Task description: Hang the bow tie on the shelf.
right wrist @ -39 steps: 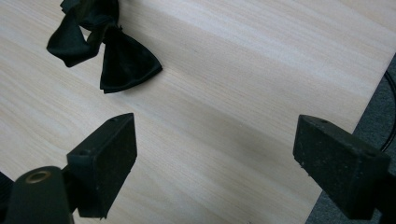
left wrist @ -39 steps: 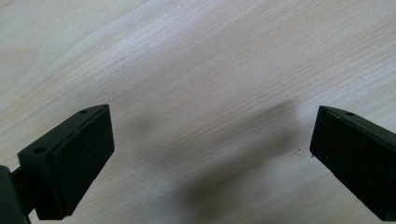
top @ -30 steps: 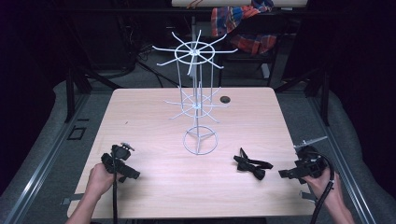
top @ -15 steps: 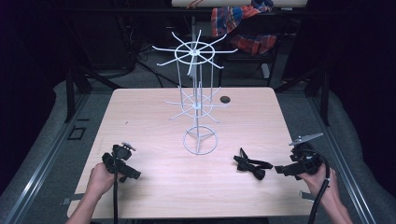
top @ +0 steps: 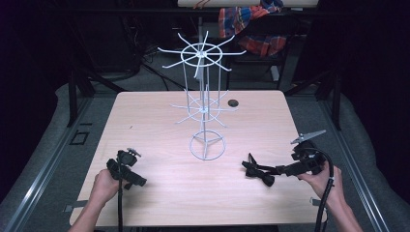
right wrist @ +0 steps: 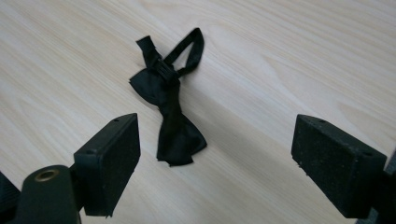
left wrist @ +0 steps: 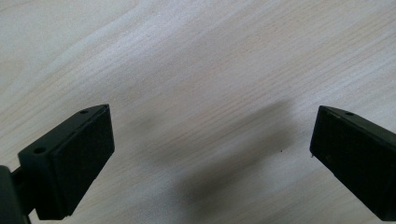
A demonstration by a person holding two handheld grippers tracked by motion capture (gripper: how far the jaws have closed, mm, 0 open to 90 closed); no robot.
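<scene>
The wire rack (top: 205, 106) stands mid-table (top: 145, 116), the bow tie (top: 257, 172) lying right of its base and nearer the person.

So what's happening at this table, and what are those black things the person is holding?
A person sits at a wooden table with a two-jaw gripper in each hand. The right gripper is open and aimed at a black bow tie lying flat on the table, close to it but not gripping it. The left gripper is open over bare wood. A white wire rack stands mid-table with nothing on its arms.
</scene>
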